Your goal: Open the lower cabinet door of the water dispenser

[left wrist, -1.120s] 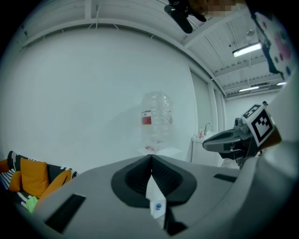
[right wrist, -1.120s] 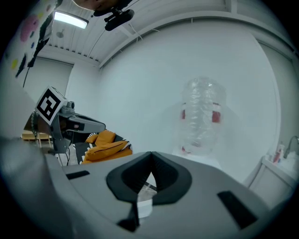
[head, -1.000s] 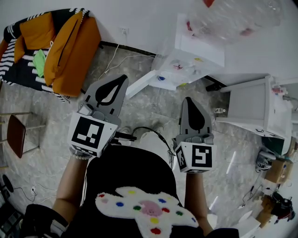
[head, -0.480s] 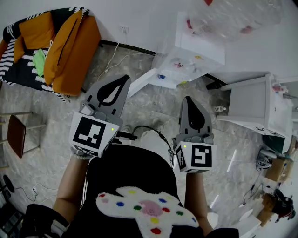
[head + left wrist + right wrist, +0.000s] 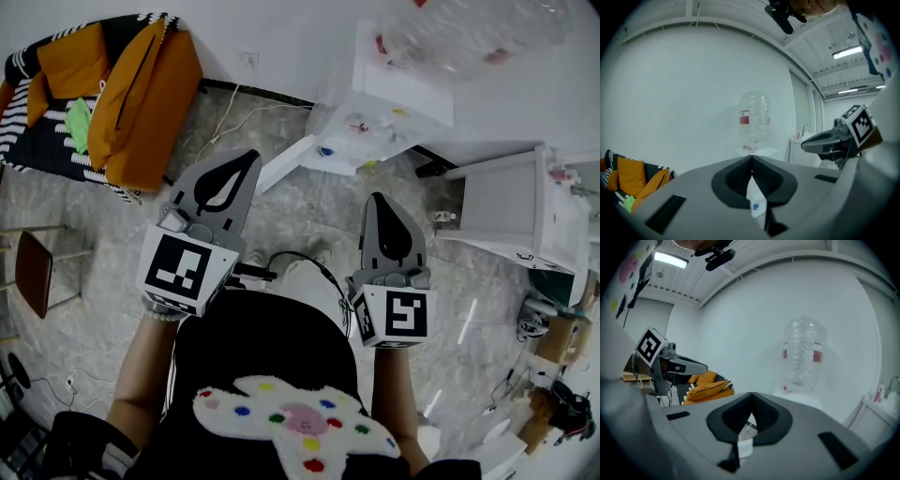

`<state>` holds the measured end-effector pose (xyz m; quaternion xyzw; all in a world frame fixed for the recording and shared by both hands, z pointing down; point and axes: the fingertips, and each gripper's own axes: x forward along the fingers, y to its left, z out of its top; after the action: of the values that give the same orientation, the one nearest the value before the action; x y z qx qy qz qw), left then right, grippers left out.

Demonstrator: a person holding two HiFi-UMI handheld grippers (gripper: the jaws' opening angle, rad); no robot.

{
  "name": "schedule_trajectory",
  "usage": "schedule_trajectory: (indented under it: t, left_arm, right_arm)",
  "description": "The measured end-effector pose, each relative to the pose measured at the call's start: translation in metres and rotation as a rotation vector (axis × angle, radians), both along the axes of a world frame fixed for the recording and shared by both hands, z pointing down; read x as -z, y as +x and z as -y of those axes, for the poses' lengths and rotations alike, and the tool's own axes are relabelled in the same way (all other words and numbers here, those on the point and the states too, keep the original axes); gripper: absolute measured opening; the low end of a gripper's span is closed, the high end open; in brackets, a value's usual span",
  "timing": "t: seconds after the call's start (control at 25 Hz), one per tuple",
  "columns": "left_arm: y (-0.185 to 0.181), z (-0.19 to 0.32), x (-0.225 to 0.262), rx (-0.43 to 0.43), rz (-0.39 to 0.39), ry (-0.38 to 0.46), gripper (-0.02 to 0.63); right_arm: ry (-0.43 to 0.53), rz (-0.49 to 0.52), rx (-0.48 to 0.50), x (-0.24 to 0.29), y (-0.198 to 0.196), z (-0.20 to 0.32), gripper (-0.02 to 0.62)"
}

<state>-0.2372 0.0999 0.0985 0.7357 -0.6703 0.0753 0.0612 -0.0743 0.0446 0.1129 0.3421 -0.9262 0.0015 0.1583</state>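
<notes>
Grey marbled floor (image 5: 309, 220) separates the person (image 5: 262, 366) from the water dispenser (image 5: 398, 108), which stands well off against the white wall (image 5: 281, 37). Left gripper (image 5: 249, 157) and right gripper (image 5: 379, 201) are both pinched closed on nothing. Arriving like that, I reckon, they'd just knock the lower door instead of catching it, perhaps rocking the bottle (image 5: 469, 33) on top.

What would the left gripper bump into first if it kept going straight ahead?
Probably the white water dispenser. The shut left gripper aims at its front, below the big bottle. Nothing shows in between, though how far off it stands is hard to tell.
</notes>
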Motion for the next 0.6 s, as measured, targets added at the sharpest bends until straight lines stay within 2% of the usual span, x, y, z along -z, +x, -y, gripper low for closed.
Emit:
schedule_trajectory:
  t: [0.6]
  left_arm:
    - [-0.0012, 0.0013, -0.0008, -0.007, -0.001, 0.001, 0.012]
  right_arm:
    - [-0.004, -0.026, 0.005, -0.0013, -0.0038, -0.0032, 0.004]
